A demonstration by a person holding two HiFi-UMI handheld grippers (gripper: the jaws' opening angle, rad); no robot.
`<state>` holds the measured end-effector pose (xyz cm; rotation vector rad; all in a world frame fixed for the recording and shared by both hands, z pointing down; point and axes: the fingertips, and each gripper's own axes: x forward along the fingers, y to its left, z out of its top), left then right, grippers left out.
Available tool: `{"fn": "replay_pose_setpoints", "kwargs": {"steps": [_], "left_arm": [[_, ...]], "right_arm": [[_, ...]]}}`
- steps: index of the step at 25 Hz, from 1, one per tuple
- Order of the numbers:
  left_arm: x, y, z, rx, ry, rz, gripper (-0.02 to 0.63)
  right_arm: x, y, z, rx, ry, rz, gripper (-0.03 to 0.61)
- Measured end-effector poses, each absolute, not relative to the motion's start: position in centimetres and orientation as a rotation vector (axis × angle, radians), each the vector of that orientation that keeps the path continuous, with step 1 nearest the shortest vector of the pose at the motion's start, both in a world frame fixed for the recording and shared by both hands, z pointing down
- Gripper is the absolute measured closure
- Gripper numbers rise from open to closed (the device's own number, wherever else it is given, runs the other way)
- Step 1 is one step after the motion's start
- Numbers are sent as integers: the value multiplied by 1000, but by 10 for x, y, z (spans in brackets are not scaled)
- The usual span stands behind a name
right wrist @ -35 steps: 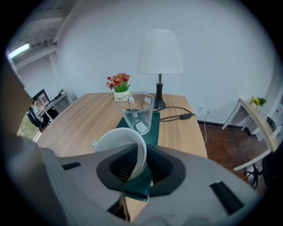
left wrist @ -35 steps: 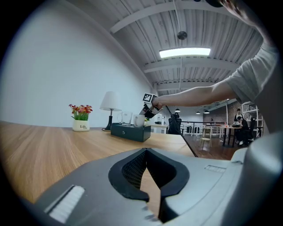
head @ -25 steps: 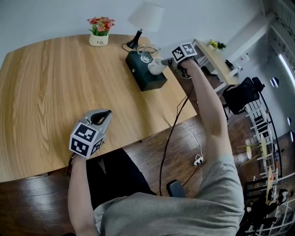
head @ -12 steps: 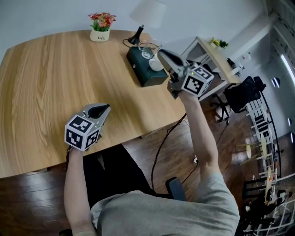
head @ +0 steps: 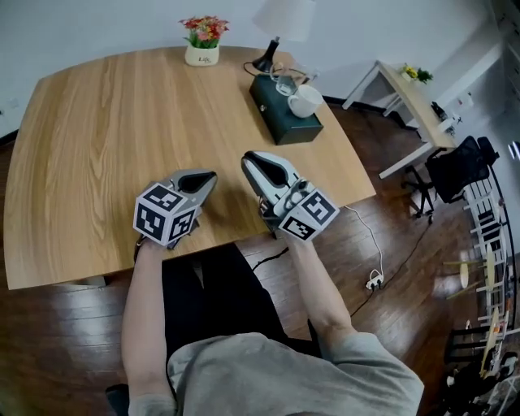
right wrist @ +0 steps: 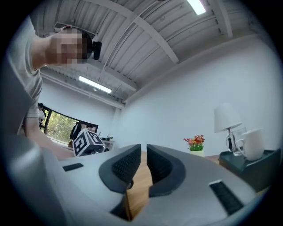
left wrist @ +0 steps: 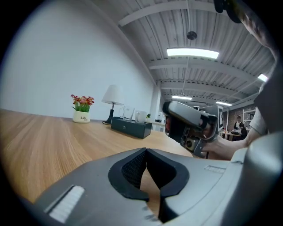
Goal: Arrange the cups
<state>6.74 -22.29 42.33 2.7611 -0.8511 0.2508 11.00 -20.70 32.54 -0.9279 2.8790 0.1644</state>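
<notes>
A white mug and a clear glass cup stand side by side on a dark green box at the table's far right. Both show again in the right gripper view as the mug and the glass, far off. My left gripper hovers over the near table edge, shut and empty, its jaws closed together. My right gripper hangs just beside it, also shut with nothing between its pads. Both grippers are well apart from the cups.
A wooden table carries a small flower pot and a white lamp at its far edge, near the box. A white side table and a cable on the dark floor lie to the right.
My right gripper has left the white mug standing on the box and swung back to the near edge beside the left gripper, its jaws now closed. The left gripper has stayed put.
</notes>
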Motion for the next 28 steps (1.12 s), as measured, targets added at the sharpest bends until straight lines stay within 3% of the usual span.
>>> {"fn": "replay_pose_setpoints", "kwargs": {"steps": [28], "left_arm": [[78,-221,418,2779,-937,304,603]], "right_arm": [[120,-206,373,-1078,3008,16,541]]}}
